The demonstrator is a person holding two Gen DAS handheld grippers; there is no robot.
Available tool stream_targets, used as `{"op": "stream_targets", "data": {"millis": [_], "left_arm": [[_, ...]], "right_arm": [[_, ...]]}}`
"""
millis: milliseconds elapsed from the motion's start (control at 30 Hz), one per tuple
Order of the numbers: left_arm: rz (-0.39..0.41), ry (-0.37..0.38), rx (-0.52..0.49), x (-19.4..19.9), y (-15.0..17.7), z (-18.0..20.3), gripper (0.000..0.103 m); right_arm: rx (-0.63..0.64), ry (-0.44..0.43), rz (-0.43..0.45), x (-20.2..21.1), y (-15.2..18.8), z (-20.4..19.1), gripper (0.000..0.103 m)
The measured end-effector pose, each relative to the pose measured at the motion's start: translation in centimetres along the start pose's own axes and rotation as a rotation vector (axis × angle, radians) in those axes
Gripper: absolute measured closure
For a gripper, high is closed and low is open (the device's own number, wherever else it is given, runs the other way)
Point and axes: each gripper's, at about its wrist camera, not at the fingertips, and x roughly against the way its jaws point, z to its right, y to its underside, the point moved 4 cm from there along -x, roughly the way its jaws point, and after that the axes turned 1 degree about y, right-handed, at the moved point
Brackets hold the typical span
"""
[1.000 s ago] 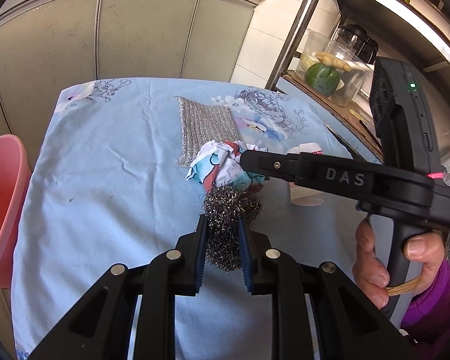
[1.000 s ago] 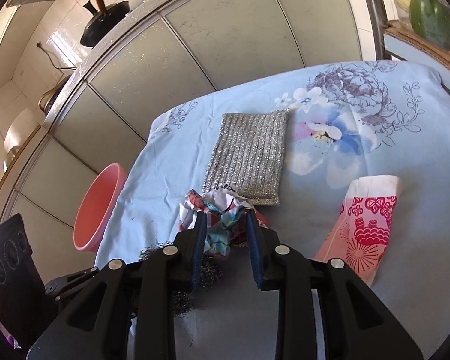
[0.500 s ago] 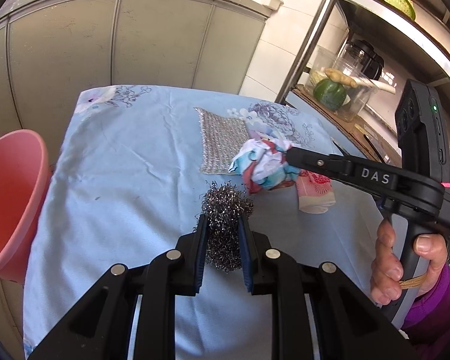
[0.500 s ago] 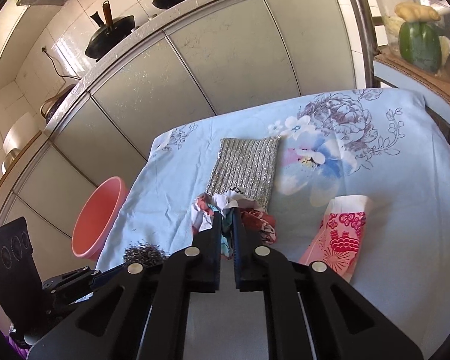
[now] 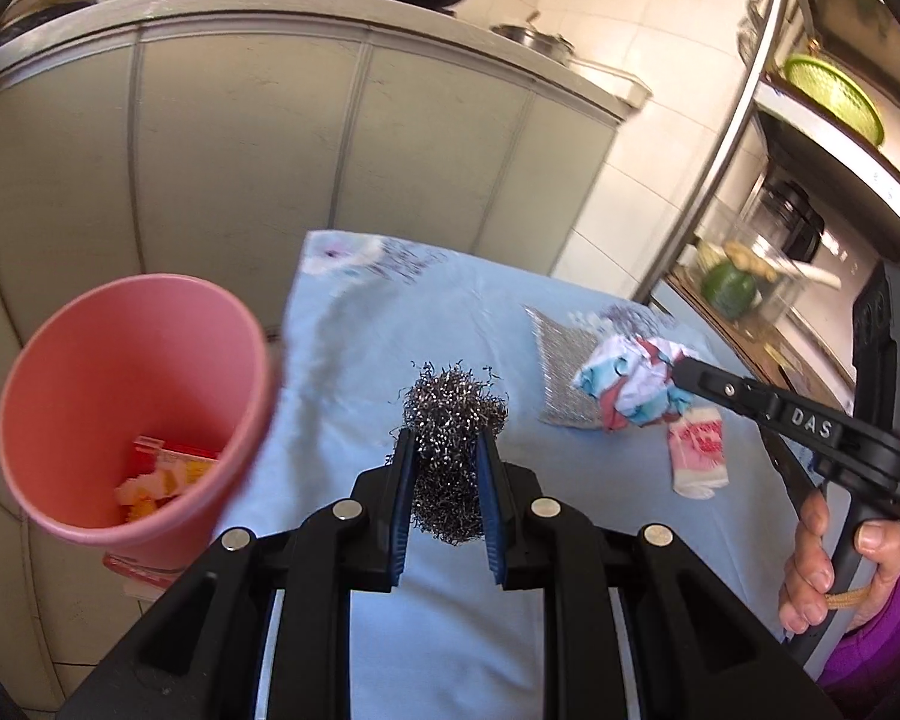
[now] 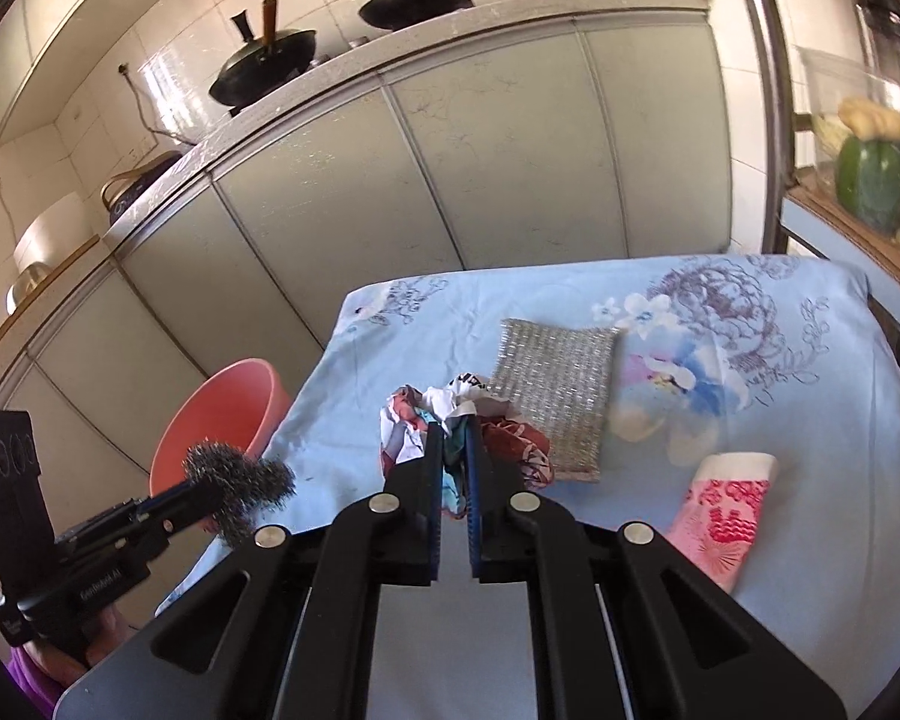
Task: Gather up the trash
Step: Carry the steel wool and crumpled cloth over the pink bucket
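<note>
My left gripper [image 5: 447,450] is shut on a ball of steel wool [image 5: 455,414], held in the air above the table's left part, beside the pink bin [image 5: 60,354]. From the right wrist view the steel wool [image 6: 234,480] hangs near the bin's rim [image 6: 210,390]. My right gripper [image 6: 455,438] is shut on a crumpled colourful wrapper [image 6: 408,426], lifted over the blue floral tablecloth [image 6: 750,396]. The same wrapper [image 5: 630,384] shows in the left wrist view at the tip of the right gripper [image 5: 681,369].
A silver scouring cloth [image 6: 555,390] and a pink-and-white paper cup [image 6: 726,516] lie on the table. The bin holds red and yellow packaging [image 5: 162,468]. Grey cabinets with pans stand behind. A metal rack with vegetables [image 6: 870,174] borders the right side.
The right gripper closed on the wrapper and lifted it off the table. The left gripper carried the steel wool up and leftward, bringing the pink bin fully into view.
</note>
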Motion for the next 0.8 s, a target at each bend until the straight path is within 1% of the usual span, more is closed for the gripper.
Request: {"op": "stream_targets", "data": {"millis": [167,367,600,800], "left_arm": [[0.058,-0.100,0.025,2.0,-0.8,-3.1,0.084],[0.108,-0.211,0.045,4.0,-1.1,-6.5,0.084],[0.125,-0.292,0.081,5.1,-0.8,-10.0,0.084],[0.122,-0.334,0.121,5.1,-0.3,-12.4,0.084]], "right_arm": [[0.079,-0.031,0.001,-1.0,-0.8,-3.5,0.096],[0.177,-0.087,-0.013,-2.9,-1.3,-8.8,0.096],[0.256,-0.135,-0.042,-5.1,-1.3,-13.6,0.096],[0.309,-0.170,-0.075,-7.4,-0.8,-17.2,0.096]]}}
